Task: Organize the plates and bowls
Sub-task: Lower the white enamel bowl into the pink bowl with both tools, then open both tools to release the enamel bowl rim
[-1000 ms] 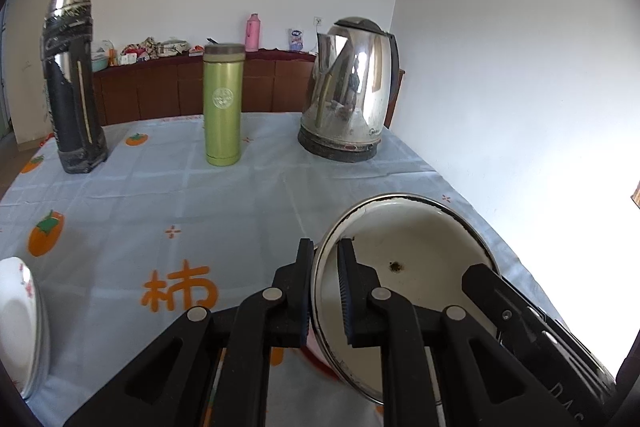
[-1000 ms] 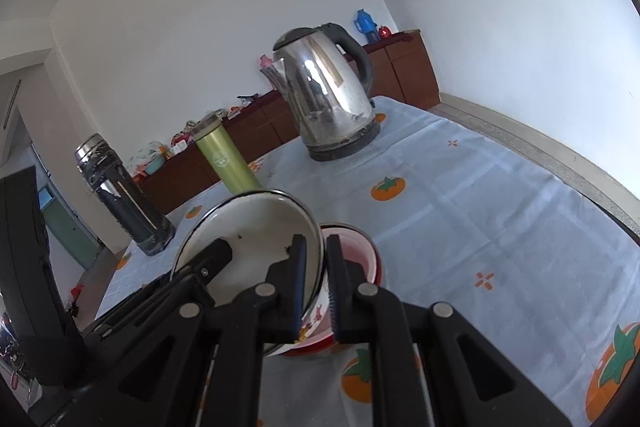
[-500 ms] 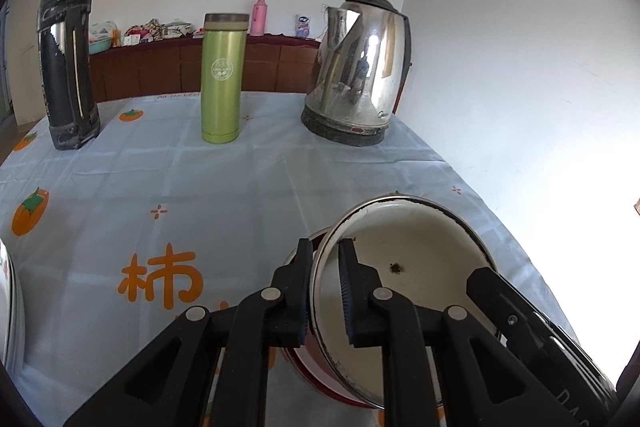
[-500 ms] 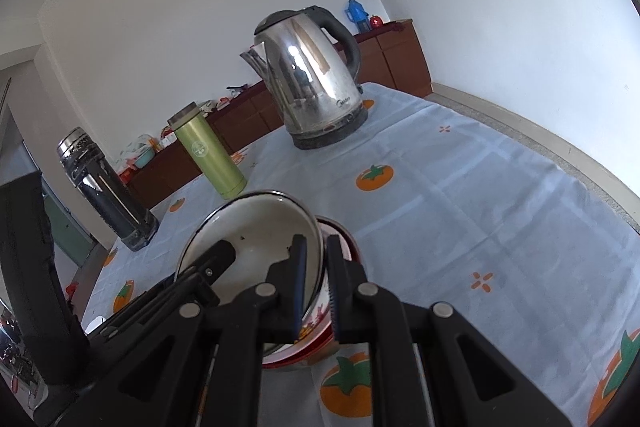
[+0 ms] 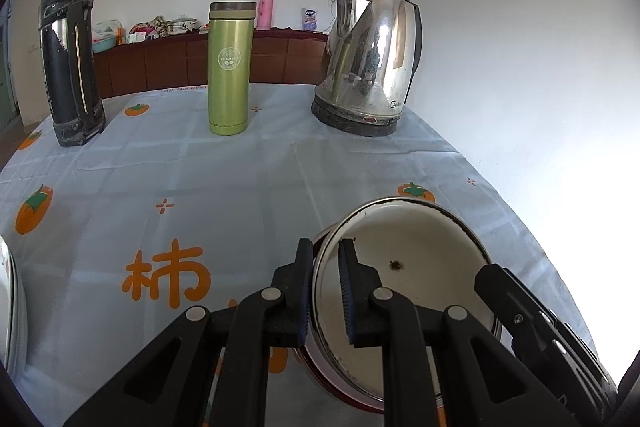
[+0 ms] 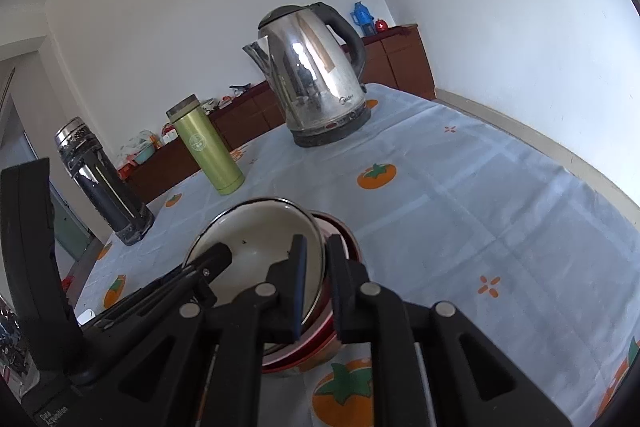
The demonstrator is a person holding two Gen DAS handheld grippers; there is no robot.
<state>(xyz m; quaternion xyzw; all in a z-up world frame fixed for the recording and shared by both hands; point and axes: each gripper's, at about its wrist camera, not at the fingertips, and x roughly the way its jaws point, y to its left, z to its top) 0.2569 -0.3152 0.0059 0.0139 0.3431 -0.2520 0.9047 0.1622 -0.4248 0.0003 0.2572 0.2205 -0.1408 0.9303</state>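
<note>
You have lowered the white enamel bowl (image 5: 404, 279), pinched on opposite rims by both hand-held grippers, until it nests tilted in the red bowl (image 6: 344, 239) on the bench, which earlier lay clear below it.

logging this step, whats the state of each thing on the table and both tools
white bowl: held by its rim on both sides, nested in the red bowl
red bowl: on the tablecloth, under the white bowl
left tool: shut on the white bowl
right tool: shut on the white bowl
kettle: upright, lid shut
green flask: upright, capped
</note>
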